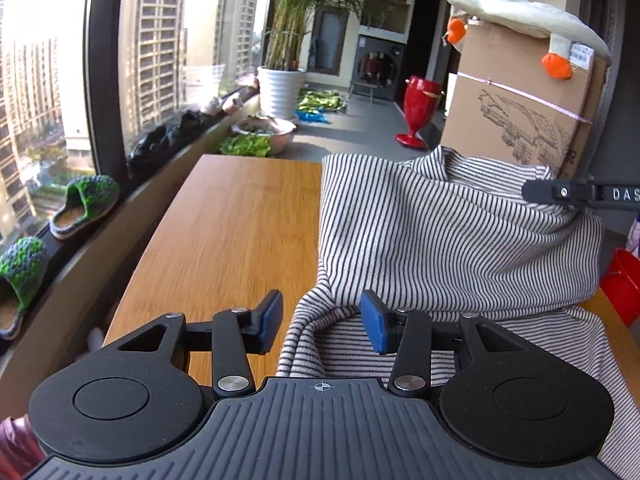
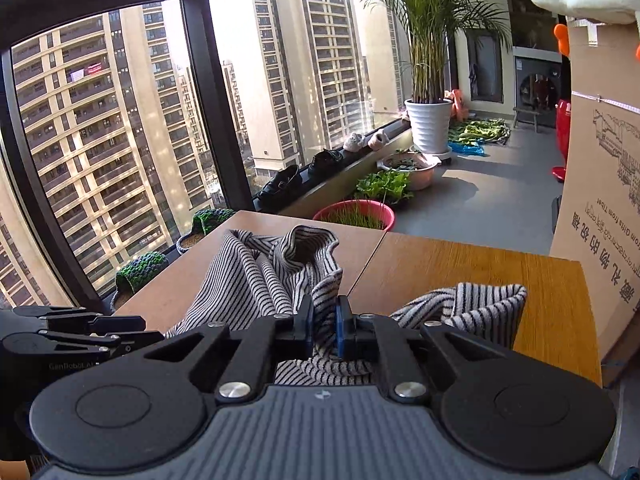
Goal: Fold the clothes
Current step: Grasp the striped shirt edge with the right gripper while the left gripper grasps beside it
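On the table [image 1: 224, 232] lies a striped cloth [image 1: 440, 232] — thin black lines on white. It is soft and crumpled, with many folds. Part of it is lifted up off the wood, and part lies flat near the edge.

From the left wrist, the cloth looks big, like a raised sheet on the right side of the table. The left gripper [image 1: 322, 322] is partly open. Its blue pads [image 1: 376, 326] hold nothing; one fold of cloth lies just between and under them, but the pads do not press on it. Far right, the black tip of the right gripper [image 1: 568, 192] pokes in and pinches the top of the raised cloth. This view also shows a white stuffed toy [image 1: 528, 12] with orange feet on top of a box [image 1: 516, 120], and a red bucket [image 1: 622, 280] low at the right.

From the right wrist, the cloth [image 2: 256, 280] looks like a bumpy heap, with a second lump off to the right. The right gripper [image 2: 325, 330] is closed tight on a pinch of the cloth — the stripes squeeze up between its pads. The left gripper [image 2: 80, 332] shows as a black shape at the left edge, beside the cloth. Only this view shows the seam where two table tops meet, and a pink pot [image 2: 354, 216] of grass past the table's far edge.

Both views show the window, tall buildings, shoes on the sill and a big plant [image 2: 428, 52] in a white pot.
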Available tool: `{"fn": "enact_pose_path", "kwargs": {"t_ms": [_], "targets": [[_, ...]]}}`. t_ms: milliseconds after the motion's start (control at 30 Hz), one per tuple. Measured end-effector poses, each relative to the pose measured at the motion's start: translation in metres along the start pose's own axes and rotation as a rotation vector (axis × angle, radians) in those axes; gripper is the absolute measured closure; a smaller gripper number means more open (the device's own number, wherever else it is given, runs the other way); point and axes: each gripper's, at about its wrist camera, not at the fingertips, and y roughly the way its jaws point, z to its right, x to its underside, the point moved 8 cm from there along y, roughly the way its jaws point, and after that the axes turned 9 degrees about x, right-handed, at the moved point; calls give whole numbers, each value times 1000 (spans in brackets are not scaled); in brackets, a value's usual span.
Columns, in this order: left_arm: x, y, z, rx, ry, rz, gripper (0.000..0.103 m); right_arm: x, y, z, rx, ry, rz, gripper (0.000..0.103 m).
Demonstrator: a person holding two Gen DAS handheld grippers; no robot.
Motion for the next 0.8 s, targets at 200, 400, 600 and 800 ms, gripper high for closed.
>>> {"fn": "enact_pose_path", "kwargs": {"t_ms": [200,400,600,800], "targets": [[-47,-14,35,87,36,117,45,48,8,-2,6,8,-42,93],[-95,37,80,19,161,115,10,48,21,-13,81,-130,5,93],[-81,80,55,-13,80,17,44,53,19,5,42,-77,21,93],[-47,49,23,0,145,44,66,56,-31,12,-40,-8,26,92]]}}
